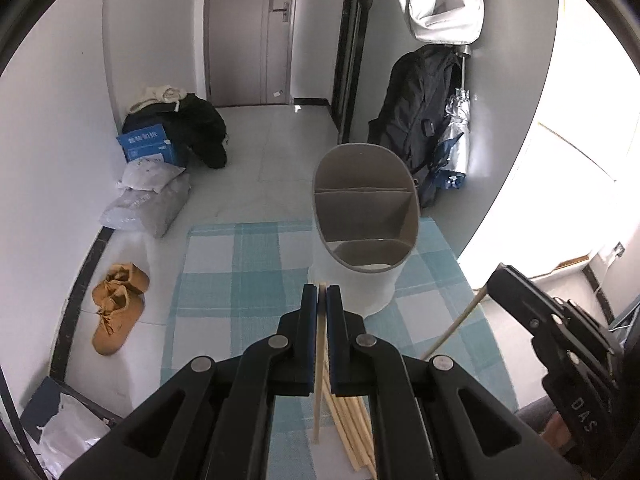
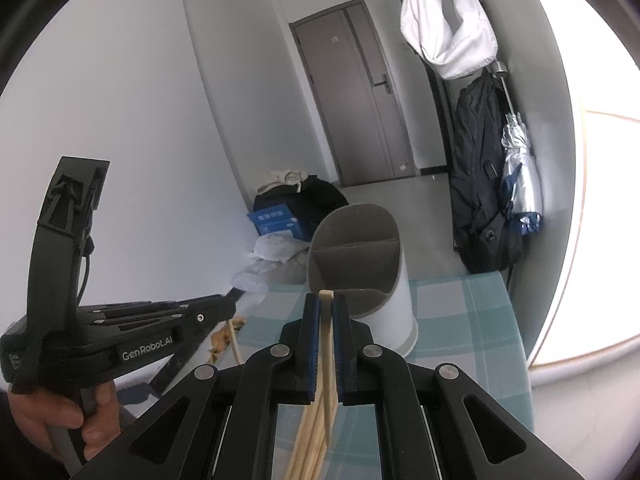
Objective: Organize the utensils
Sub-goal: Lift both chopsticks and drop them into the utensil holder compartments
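Blue-and-white checked cloth (image 1: 248,280) covers the table and carries everything the task concerns. On it, toward the far edge, stands the utensil holder (image 1: 366,216), a white tub with a grey insert split by dividers into compartments. Every compartment that shows is empty: no chopstick or other utensil stands in it from either wrist view.

The left gripper (image 1: 322,294) is clamped fully down on a single pale wooden chopstick (image 1: 319,360), which runs back between the blue pads and hangs below the jaws, its tip peeking out just in front of the fingertips. The gripper sits just short of the holder's near rim and points down at it.

The right gripper (image 2: 327,300) is likewise closed, pinching its own chopstick (image 2: 329,344), whose squared end stands just proud of the fingertips with the holder's opening directly behind. In the left view that same stick shows slanting out from under the right tool's body.

Beneath the left jaws a loose bundle of chopsticks (image 1: 352,428) lies on the cloth, near the front edge; how many are in it cannot be counted, since the gripper frame hides part of them.

So the task looks barely begun. Two sticks are lifted and lined up with the holder, none is yet stowed, and the pile on the cloth remains to be moved. Which compartment either stick is meant for cannot be told from here.
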Demonstrator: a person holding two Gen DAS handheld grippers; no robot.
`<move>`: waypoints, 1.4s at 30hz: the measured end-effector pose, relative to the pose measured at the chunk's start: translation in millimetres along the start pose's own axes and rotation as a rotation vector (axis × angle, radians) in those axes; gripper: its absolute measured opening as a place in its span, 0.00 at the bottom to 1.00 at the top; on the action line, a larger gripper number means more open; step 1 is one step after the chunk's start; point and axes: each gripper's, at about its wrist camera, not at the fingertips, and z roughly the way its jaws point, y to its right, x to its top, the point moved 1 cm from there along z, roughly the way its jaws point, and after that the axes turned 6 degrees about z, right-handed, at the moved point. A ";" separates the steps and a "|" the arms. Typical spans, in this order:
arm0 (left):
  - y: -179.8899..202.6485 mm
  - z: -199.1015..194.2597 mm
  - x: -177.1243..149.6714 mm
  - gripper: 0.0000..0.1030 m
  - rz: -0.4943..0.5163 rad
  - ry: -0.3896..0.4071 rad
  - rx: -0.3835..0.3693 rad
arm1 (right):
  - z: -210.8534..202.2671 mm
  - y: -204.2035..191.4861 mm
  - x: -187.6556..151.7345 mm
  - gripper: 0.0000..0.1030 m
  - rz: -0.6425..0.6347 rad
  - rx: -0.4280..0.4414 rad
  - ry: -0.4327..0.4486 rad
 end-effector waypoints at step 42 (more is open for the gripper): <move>13.4 -49.0 142.4 0.00 0.056 0.126 -0.083 | 4.8 -22.5 147.7 0.05 -0.114 0.030 0.127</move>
